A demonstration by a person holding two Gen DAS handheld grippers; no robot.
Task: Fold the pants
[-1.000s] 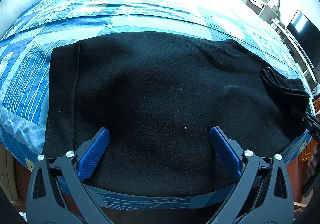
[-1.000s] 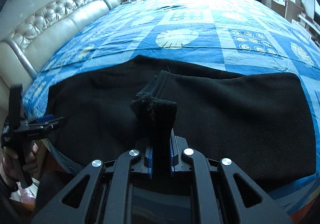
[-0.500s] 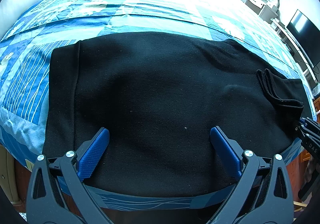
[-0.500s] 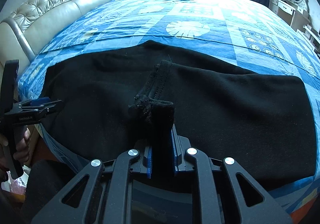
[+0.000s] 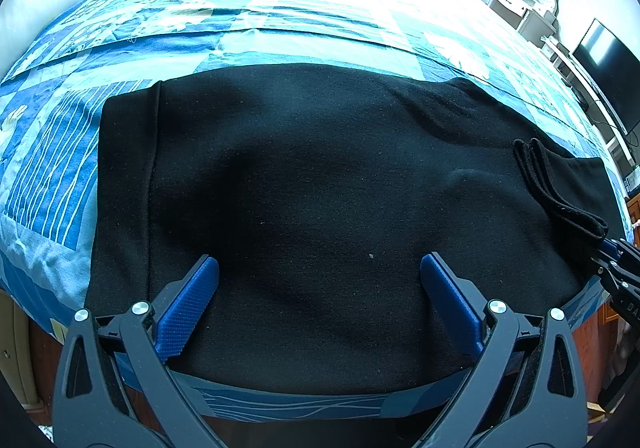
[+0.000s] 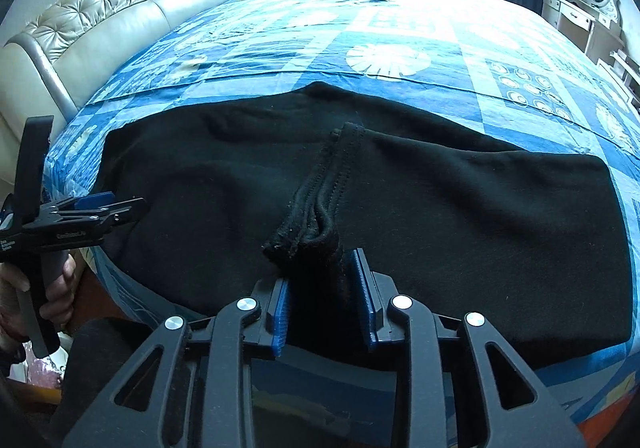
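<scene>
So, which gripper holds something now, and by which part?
The right gripper holds the pants by their bunched hem. The left gripper holds nothing.

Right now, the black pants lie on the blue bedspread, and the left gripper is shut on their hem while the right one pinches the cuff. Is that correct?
Not quite. The left gripper is open, its fingers spread above the black pants, as the left wrist view shows. The rest is correct.

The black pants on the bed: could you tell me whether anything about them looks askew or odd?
Mostly flat, but the hem end of the black pants sits bunched in a raised ridge between the pads of the right gripper, with frayed threads at its near corner. The left gripper is open.
</scene>
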